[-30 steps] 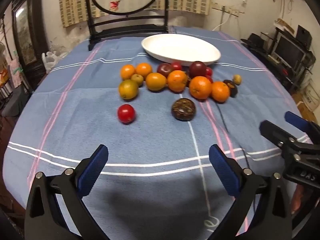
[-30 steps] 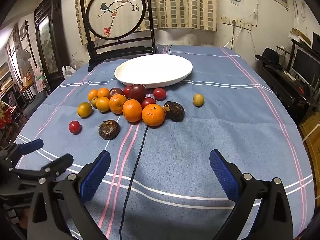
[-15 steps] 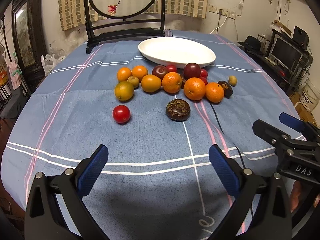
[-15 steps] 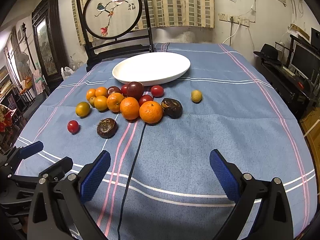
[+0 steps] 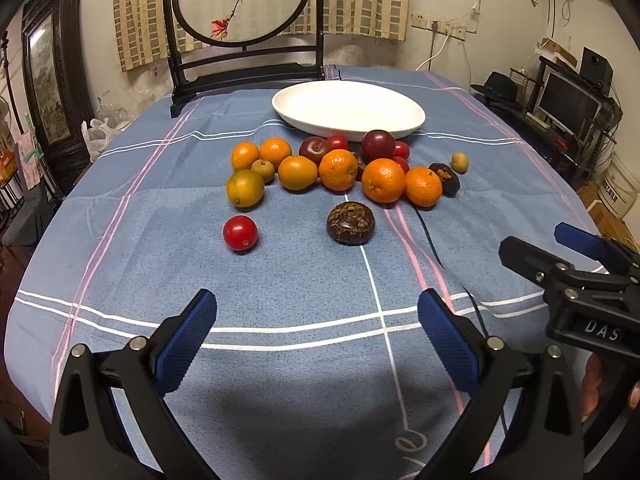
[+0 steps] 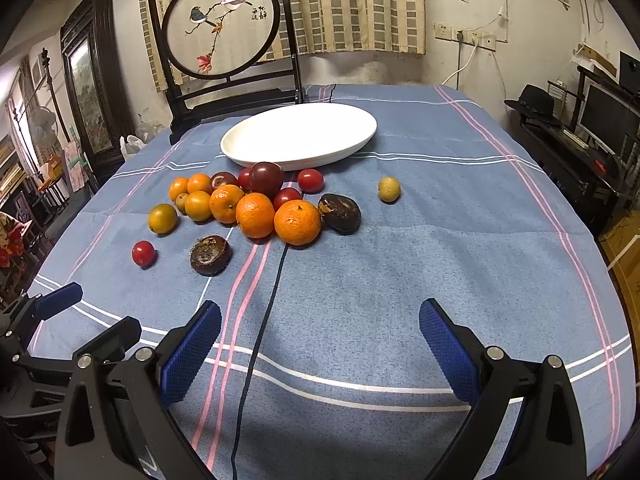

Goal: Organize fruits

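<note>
A pile of fruit lies mid-table: several oranges [image 5: 383, 181] [image 6: 297, 222], dark plums [image 5: 378, 145] [image 6: 266, 175] and small red tomatoes. A lone red tomato [image 5: 240, 233] [image 6: 143, 253] and a dark brown fruit [image 5: 351, 223] [image 6: 211, 255] lie nearer me. A small yellow fruit [image 6: 389, 189] [image 5: 459, 162] lies apart on the right. An empty white oval plate [image 5: 348, 109] [image 6: 300, 135] stands behind the pile. My left gripper [image 5: 316, 336] is open and empty, short of the fruit. My right gripper [image 6: 320, 344] is open and empty too, and shows in the left wrist view [image 5: 560, 252].
A blue striped tablecloth [image 5: 280, 288] covers the table. A thin black cable [image 6: 260, 340] runs from the pile toward me. A dark framed round screen [image 5: 240, 20] stands at the far edge. Shelves and a monitor [image 5: 572, 100] are off to the right.
Both grippers have drawn back and tilted up a little, so the fruit and plate sit lower in each view. Nothing on the table has moved. Both grippers stay open.
</note>
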A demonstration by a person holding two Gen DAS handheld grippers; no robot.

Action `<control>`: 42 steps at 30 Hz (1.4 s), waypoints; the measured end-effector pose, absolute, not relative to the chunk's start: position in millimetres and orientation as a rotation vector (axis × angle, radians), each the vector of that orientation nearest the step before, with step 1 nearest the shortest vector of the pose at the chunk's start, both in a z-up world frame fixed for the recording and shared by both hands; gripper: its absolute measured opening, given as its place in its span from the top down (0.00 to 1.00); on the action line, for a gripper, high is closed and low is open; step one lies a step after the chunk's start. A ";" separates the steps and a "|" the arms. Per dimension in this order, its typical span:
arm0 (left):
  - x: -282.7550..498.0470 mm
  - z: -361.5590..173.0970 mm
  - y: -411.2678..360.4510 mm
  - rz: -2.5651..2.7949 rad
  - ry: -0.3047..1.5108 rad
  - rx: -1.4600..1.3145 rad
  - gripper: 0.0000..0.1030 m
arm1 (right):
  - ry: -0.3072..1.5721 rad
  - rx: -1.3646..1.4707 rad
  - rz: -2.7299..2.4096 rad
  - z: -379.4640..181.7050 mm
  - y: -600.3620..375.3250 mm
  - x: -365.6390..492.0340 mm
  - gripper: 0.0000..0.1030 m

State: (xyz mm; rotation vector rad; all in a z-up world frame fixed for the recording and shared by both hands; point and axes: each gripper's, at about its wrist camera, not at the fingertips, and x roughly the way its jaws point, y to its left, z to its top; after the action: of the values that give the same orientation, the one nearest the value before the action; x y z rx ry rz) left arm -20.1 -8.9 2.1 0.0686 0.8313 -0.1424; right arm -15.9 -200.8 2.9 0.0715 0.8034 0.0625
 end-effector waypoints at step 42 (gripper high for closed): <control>-15.9 -5.4 -5.3 -0.103 0.865 0.050 0.04 | 0.848 0.103 0.061 -9.2 -206.5 -13.1 0.03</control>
State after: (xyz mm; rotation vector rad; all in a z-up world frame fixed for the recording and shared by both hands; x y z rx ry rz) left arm -15.9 -5.3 -5.4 0.0505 0.8652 -0.1030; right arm -13.1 -206.5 -9.2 0.1029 0.8481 0.0611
